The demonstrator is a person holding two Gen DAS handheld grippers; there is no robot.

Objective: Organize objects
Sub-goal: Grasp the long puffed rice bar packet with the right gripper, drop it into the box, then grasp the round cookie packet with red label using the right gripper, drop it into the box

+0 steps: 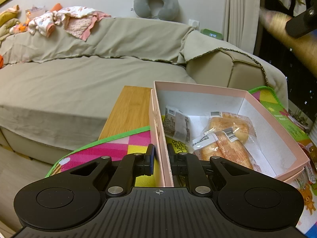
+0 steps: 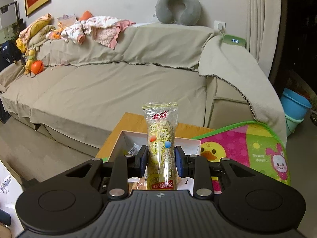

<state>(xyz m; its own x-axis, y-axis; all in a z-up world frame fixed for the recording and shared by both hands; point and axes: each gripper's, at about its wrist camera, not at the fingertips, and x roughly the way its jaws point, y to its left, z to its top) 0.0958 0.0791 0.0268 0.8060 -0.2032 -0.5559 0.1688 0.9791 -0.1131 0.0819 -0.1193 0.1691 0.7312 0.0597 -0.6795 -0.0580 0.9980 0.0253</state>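
One pink box (image 1: 273,115) holding three wrapped snacks (image 1: 227,136), left claw (image 1: 161,158) clamping its wall, right claw (image 2: 160,156) gripping one snack stick (image 2: 161,144).

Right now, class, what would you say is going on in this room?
A person is sorting packaged snacks into a pink box on a low wooden table in front of a sofa. The left gripper has its jaws closed on the box's near wall, steadying it. The right gripper holds a clear sesame stick packet upright above the box, not yet put in. Wrapped bread rolls and another packet already lie inside.
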